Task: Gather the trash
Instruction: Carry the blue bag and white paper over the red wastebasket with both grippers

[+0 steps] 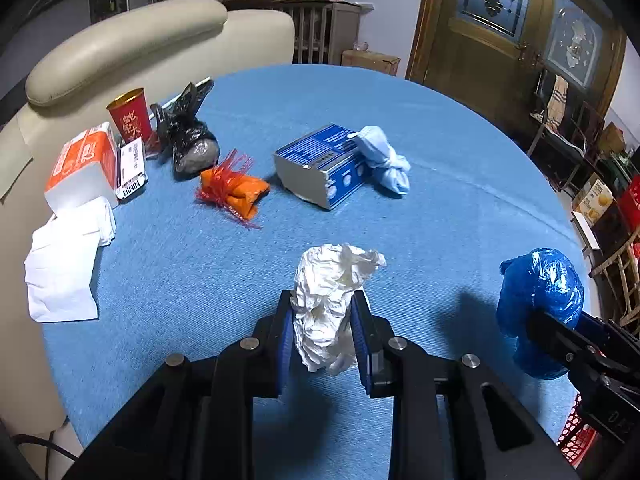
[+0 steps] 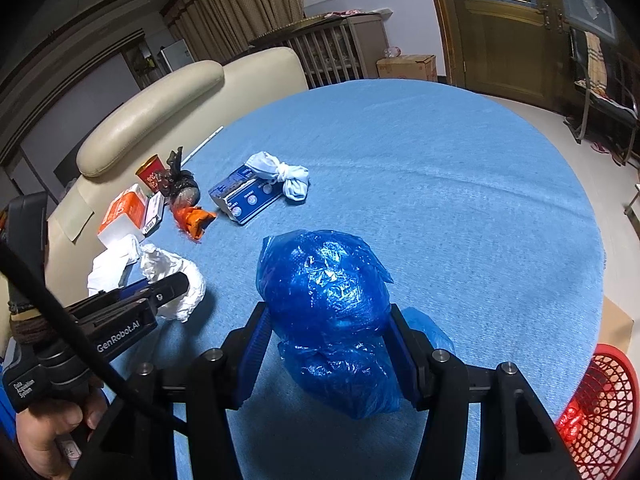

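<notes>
My left gripper [image 1: 323, 312] is shut on a crumpled white paper ball [image 1: 332, 300] above the blue tablecloth [image 1: 460, 200]; the ball also shows in the right wrist view [image 2: 176, 276]. My right gripper [image 2: 328, 328] is shut on a knotted blue plastic bag [image 2: 328, 300], seen in the left wrist view [image 1: 540, 304] at the right. On the table lie an orange bag [image 1: 236, 188], a black bag [image 1: 188, 136], a pale blue bag [image 1: 384, 160] and a blue box [image 1: 320, 164].
A red mesh basket [image 2: 600, 404] stands below the table's right edge. A red cup [image 1: 130, 116], an orange tissue pack [image 1: 82, 164] and white tissues [image 1: 64, 268] sit at the table's left. A cream sofa [image 1: 132, 48] stands behind.
</notes>
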{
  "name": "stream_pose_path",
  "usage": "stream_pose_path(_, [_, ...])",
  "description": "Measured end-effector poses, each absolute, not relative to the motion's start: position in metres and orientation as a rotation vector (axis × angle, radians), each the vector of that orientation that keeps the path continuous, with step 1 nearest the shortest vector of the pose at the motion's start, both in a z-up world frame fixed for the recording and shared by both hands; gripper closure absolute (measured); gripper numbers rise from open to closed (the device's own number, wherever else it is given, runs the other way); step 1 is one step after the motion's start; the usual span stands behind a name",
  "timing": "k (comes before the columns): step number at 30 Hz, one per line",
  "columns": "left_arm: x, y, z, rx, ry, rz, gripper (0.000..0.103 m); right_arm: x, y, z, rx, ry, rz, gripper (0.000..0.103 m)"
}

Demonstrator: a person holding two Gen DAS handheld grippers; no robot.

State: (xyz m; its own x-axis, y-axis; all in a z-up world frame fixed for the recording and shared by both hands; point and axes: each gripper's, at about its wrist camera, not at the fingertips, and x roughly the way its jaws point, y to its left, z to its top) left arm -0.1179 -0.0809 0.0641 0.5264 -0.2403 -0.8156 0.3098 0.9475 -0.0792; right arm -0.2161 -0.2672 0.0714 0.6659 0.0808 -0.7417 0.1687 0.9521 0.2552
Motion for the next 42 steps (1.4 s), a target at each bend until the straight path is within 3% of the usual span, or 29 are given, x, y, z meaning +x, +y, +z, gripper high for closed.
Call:
stream_pose_path(19, [-0.048, -0.071, 0.051, 0.102, 1.0, -0.399, 0.074, -0.134, -0.256, 0.062, 0.356, 0.926, -0.066, 0.044])
stream_pose_path(23, [-0.043, -0.075, 0.05, 0.143, 1.084, -0.425, 0.075, -0.131, -0.265, 0.056, 0.42, 0.996, -0.12, 0.044])
stream_pose_path(27, [-0.048, -0.083, 0.057, 0.177, 1.1, -0.458, 0.075, -0.146, -0.273, 0.064, 0.463, 1.011, -0.173, 0.044])
stream_pose_path(42, [-0.149, -0.143, 0.095, 0.191, 0.88, -0.661, 0.075, -0.293, -0.318, 0.096, 0.501, 0.743, -0.366, 0.044])
